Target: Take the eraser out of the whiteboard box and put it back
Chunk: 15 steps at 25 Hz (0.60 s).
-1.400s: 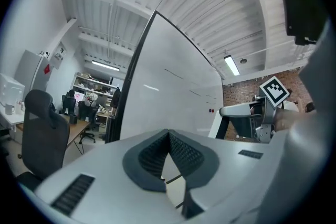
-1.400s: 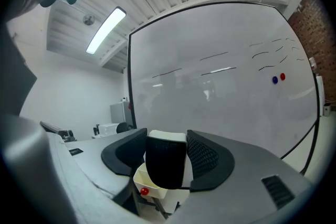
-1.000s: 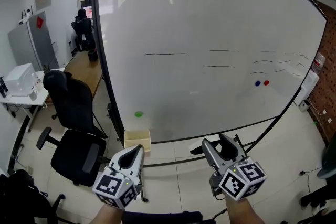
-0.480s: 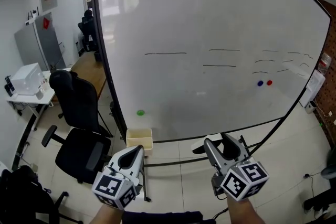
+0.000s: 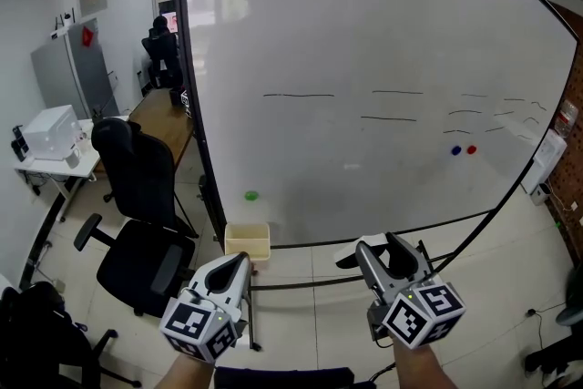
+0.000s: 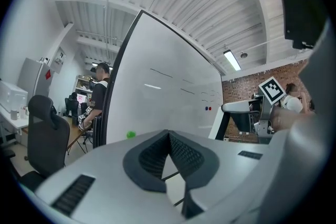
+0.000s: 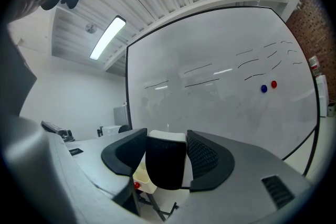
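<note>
The whiteboard [image 5: 364,41] fills the far side of the room, with a black office chair [image 5: 137,196] to its left. The small cream box [image 5: 247,240] hangs at the board's lower left corner, near the floor and just beyond the left gripper [image 5: 239,258]. The left gripper's jaws are pressed together with nothing between them. The right gripper [image 5: 375,243] is held near the person, well apart from the box and to its right. Its jaws are clamped on the eraser [image 7: 165,165], a dark block with a white top, so the eraser is out of the box and needs to be put back.

The main risk is a miss. The box opening is small and sits across from the holding hand, so a release off to one side would probably drop the eraser on the floor. A hard approach could knock the box's rim and tip it, though how it is fixed to the frame is not clear. The right gripper view shows something small and red [image 7: 136,185] at the box, possibly a pen cap, which the eraser could land on and rest crooked. The idle left gripper could also get in the way of the reach.
</note>
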Motion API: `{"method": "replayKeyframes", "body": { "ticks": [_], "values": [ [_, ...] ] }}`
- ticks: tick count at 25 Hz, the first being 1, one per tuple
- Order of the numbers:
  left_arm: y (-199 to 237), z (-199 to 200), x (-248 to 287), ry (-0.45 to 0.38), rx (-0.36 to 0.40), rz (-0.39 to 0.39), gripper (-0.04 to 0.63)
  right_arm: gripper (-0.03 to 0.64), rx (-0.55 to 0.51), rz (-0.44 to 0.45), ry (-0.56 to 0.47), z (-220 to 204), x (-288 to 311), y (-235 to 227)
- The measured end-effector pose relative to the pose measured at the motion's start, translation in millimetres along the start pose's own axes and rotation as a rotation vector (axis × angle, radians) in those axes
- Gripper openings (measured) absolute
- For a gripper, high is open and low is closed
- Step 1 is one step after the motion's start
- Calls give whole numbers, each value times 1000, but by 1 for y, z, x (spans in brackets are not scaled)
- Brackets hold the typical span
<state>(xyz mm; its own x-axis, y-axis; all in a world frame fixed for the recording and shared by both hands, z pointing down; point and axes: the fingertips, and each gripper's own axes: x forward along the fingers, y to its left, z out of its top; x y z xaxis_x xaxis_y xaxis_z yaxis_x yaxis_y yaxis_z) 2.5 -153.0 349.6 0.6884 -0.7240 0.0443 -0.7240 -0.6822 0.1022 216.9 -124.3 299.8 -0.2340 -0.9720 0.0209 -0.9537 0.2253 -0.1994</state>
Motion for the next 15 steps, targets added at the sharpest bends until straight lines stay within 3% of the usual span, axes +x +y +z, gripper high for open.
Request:
{"method": "replayKeyframes", "body": {
  "ticks": [5, 15],
  "values": [
    [23, -14, -7, 3, -62, 50, 28, 268, -4, 28, 28, -10, 27, 16],
    [106, -36, -51, 48, -30, 173, 29, 268, 4, 147, 135, -87, 137, 109]
  ]
}}
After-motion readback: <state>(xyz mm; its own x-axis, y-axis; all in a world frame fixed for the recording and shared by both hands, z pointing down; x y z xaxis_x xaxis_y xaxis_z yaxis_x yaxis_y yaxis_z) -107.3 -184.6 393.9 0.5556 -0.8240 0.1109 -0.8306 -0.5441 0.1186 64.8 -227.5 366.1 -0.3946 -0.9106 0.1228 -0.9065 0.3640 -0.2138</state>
